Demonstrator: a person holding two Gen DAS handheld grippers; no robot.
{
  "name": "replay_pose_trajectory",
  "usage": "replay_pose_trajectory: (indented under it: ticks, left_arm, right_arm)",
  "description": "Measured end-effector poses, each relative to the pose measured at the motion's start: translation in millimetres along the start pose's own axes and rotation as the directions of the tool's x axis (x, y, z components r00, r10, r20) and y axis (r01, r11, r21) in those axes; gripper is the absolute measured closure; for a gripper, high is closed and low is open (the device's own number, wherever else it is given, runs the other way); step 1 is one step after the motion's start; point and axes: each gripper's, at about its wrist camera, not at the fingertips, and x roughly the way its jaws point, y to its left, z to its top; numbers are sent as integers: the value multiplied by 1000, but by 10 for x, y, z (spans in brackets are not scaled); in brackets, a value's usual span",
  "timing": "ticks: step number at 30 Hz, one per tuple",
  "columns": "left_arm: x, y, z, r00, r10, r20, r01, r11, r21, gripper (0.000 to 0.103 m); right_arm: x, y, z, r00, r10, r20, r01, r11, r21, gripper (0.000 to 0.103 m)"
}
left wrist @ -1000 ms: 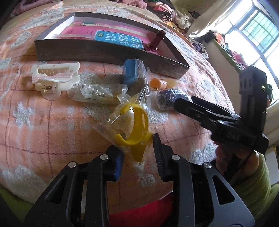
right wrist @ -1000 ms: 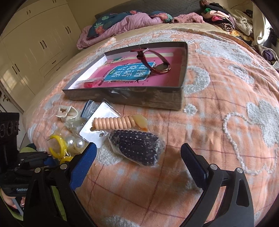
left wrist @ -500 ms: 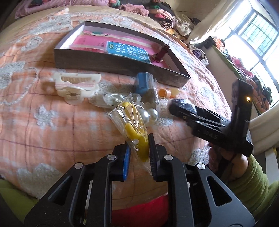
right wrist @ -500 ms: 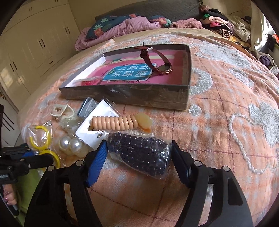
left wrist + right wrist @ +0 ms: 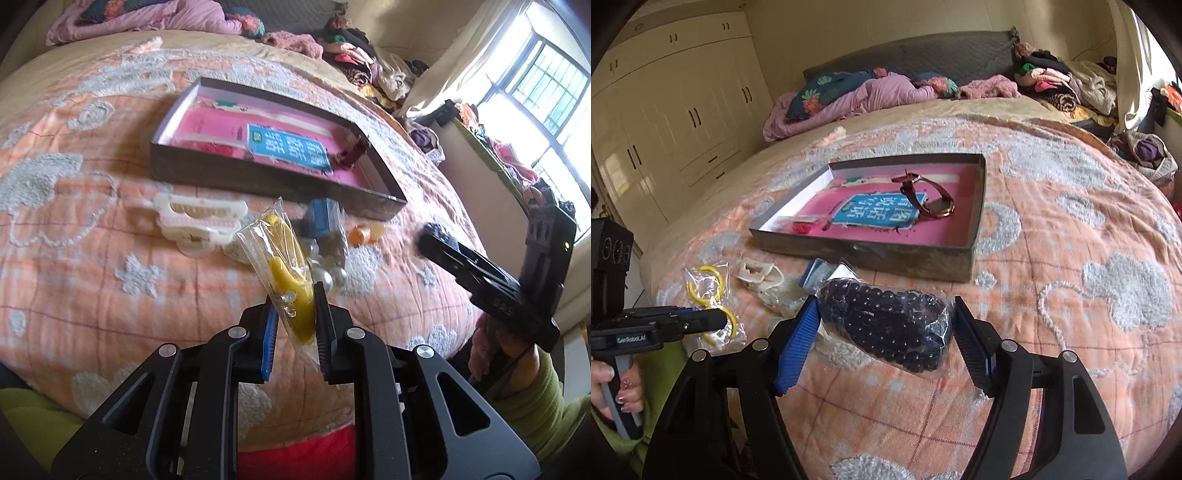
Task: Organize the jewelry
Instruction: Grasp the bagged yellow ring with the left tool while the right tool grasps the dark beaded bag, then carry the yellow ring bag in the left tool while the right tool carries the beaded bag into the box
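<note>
My left gripper point(image 5: 293, 314) is shut on a clear bag with yellow bangles point(image 5: 286, 266) and holds it above the bed; the bag also shows in the right wrist view point(image 5: 709, 295). My right gripper point(image 5: 886, 328) is shut on a clear bag of dark beads point(image 5: 886, 325) and holds it up off the bedspread. A shallow grey box point(image 5: 871, 254) with a pink lining lies beyond; a dark red watch point(image 5: 927, 201) and a small red item point(image 5: 802, 226) lie in it. The box also shows in the left wrist view point(image 5: 229, 177).
On the orange bedspread point(image 5: 1071, 258) lie a white hair claw point(image 5: 195, 221), a blue packet point(image 5: 321, 221), pearls point(image 5: 328, 275) and an orange bead piece point(image 5: 364, 234). Bedding and clothes are piled at the headboard point(image 5: 905, 85). Wardrobes point(image 5: 665, 122) stand left.
My left gripper closed on the bag of yellow bangles and lifted it. My right gripper closed around the bag of dark beads and raised it from the bed.
</note>
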Motion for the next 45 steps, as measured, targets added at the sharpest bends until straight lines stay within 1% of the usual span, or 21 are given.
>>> replay_pose_trajectory:
  ticks: [8,14,30,38,45]
  left_arm:
    - [-52,106,142,999,19,37,-18,1000,-21,92]
    - [-53,101,283,997,30,66,-30,1000,-10,92]
    - [7,45,660,992,28,120,-30,999,15,92]
    - [51,24,852,990,32,135,-36,999,24,92]
    - [84,-5,1010,989,26,144,-31,999,30,92]
  right_arm:
    - [-110,72,68,999,-8,43,9,1000,-24,33]
    - [-143,86,124,998,-11,65,13,1000,-28,33]
    - [-163,40,292,994,-25,106,28,999,-24,33]
    - [-167,82,454,991,-29,134,36,998,-51,33]
    - [-169,104,681,984,-27,173,38,997,-62,33]
